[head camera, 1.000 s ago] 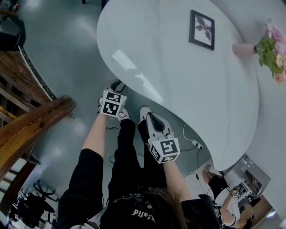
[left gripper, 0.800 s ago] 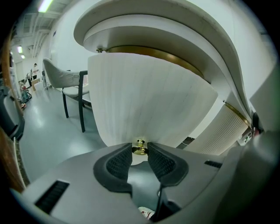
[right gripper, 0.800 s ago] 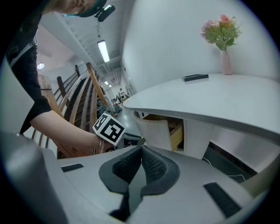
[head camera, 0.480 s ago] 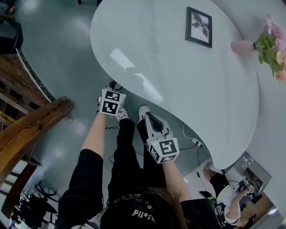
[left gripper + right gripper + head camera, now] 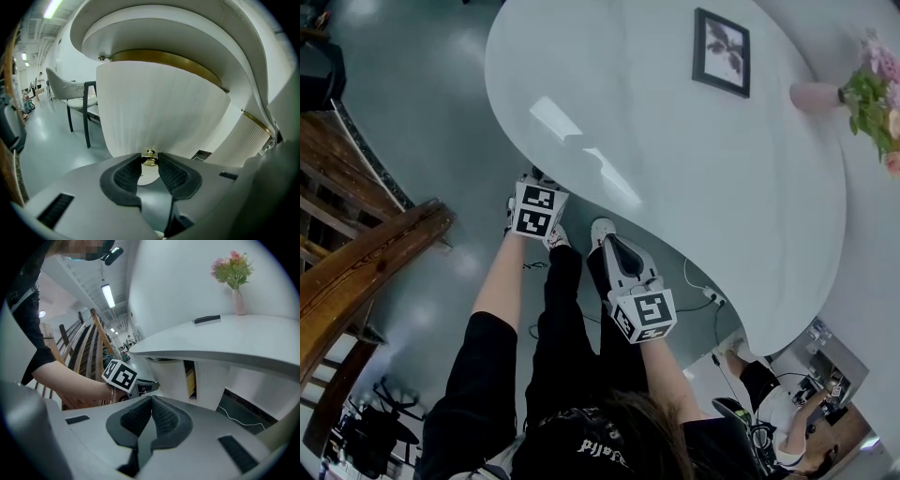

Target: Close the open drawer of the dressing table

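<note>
Under the white tabletop the drawer stands out, your left gripper clamped on its brass knob, right gripper closed empty; push askew and the knob could slip or the drawer jam.

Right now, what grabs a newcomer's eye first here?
The big white curved table top fills the head view, with a framed picture lying flat on it and a vase of pink flowers at its right end. In the left gripper view, the left gripper has its jaws on a small brass knob on the white ribbed drawer front. The right gripper hangs back, jaws together and empty.
</note>
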The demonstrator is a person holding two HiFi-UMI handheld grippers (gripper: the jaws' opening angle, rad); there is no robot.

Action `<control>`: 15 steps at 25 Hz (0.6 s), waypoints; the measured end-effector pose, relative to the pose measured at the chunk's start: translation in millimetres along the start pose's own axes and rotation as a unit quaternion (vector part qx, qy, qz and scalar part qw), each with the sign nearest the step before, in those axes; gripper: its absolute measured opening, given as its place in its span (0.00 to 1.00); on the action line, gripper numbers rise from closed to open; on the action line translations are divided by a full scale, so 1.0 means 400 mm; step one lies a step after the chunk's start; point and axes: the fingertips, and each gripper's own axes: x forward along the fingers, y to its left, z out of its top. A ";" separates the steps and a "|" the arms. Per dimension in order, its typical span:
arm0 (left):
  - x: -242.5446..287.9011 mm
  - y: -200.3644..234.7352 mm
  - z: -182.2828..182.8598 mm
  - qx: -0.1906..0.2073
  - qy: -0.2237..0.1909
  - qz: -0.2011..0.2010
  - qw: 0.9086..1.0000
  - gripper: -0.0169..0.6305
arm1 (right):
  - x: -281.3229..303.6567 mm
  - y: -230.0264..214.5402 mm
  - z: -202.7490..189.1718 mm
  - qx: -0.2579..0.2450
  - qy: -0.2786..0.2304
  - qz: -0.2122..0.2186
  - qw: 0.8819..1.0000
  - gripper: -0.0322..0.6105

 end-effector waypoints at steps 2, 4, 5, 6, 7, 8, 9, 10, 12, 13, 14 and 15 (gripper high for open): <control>0.005 0.000 0.004 0.000 -0.004 0.001 1.000 0.22 | 0.002 0.000 -0.006 0.001 0.001 0.000 1.000 0.09; 0.009 0.001 0.009 0.001 -0.006 0.001 1.000 0.22 | 0.002 0.001 -0.009 0.002 0.003 0.001 1.000 0.09; 0.010 0.001 0.011 0.002 -0.006 0.002 1.000 0.22 | 0.002 0.001 -0.010 0.002 0.003 0.001 1.000 0.09; 0.011 0.001 0.013 0.003 -0.006 0.002 1.000 0.22 | 0.001 0.002 -0.011 0.002 0.004 0.001 1.000 0.09; 0.012 0.000 0.014 0.004 -0.006 0.002 1.000 0.22 | 0.000 0.003 -0.012 0.003 0.005 0.001 1.000 0.09; 0.012 0.000 0.013 0.004 -0.007 0.001 1.000 0.22 | -0.002 0.004 -0.014 0.003 0.005 0.001 1.000 0.09; 0.012 0.000 0.012 0.004 -0.008 0.001 1.000 0.22 | -0.004 0.005 -0.017 0.003 0.006 0.001 1.000 0.09; 0.011 0.000 0.011 0.004 -0.009 0.001 1.000 0.22 | -0.006 0.007 -0.021 0.004 0.007 0.001 1.000 0.09; 0.011 0.001 0.011 0.004 -0.012 0.002 1.000 0.22 | -0.007 0.009 -0.028 0.006 0.008 0.001 1.000 0.09; 0.011 0.000 0.012 0.005 -0.013 0.002 1.000 0.22 | -0.007 0.010 -0.031 0.007 0.009 0.001 1.000 0.09; 0.013 -0.001 0.013 0.005 -0.015 0.002 1.000 0.22 | -0.007 0.012 -0.033 0.007 0.009 0.003 1.000 0.09; 0.014 -0.001 0.014 0.006 -0.017 0.002 1.000 0.22 | -0.006 0.015 -0.036 0.008 0.010 0.005 1.000 0.09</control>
